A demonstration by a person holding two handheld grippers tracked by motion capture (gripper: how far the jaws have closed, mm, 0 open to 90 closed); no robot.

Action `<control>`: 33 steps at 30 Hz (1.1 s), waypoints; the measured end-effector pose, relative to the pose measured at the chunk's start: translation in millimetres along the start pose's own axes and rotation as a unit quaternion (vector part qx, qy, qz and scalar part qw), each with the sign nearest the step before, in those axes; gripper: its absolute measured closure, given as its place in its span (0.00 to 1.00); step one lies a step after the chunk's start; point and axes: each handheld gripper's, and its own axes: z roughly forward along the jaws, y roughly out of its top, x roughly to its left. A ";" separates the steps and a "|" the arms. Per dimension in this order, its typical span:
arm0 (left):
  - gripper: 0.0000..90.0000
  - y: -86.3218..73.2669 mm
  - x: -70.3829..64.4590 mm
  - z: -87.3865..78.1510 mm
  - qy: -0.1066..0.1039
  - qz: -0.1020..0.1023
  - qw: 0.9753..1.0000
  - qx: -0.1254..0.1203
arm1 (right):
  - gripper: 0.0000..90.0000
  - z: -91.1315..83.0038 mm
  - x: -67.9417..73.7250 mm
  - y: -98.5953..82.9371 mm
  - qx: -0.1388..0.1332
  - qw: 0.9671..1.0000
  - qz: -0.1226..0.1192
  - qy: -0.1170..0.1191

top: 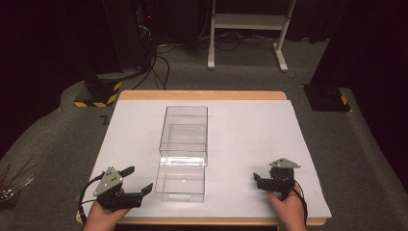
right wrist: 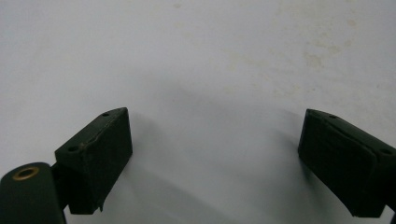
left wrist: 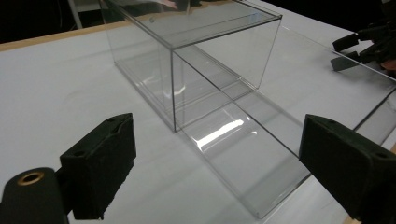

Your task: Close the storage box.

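Observation:
A clear plastic box (top: 185, 126) stands in the middle of the white tabletop (top: 255, 130), and its clear drawer (top: 182, 182) is pulled out toward the near edge. In the left gripper view the box (left wrist: 205, 56) and the drawer (left wrist: 243, 154) lie just ahead. My left gripper (top: 140, 178) is open at the near left, beside the drawer's left wall, with nothing between its jaws (left wrist: 217, 168). Near the right front corner my right gripper (top: 257, 181) is open too, pointing left over bare tabletop (right wrist: 215, 158). It also appears far off in the left gripper view (left wrist: 355, 49).
The table's wooden rim (top: 202, 95) runs along the far edge. Beyond it on grey carpet are a white stand frame (top: 248, 29), cables (top: 159, 67) and black bases with yellow-black tape (top: 98, 94). Broad bare tabletop lies either side of the box.

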 end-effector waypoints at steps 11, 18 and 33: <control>0.12 -6.2 -15.7 1.9 -0.021 0.006 1.000 0.005 | 0.11 0.0 0.1 0.0 0.000 1.000 0.001 0.000; 0.12 -10.7 -17.7 8.0 -0.037 0.000 0.999 0.012 | 0.11 0.0 -0.2 0.0 0.000 1.000 -0.001 0.000; 0.13 -20.7 -20.0 20.0 -0.048 0.000 0.998 0.040 | 0.11 -0.1 -0.1 0.0 0.000 1.000 -0.001 0.000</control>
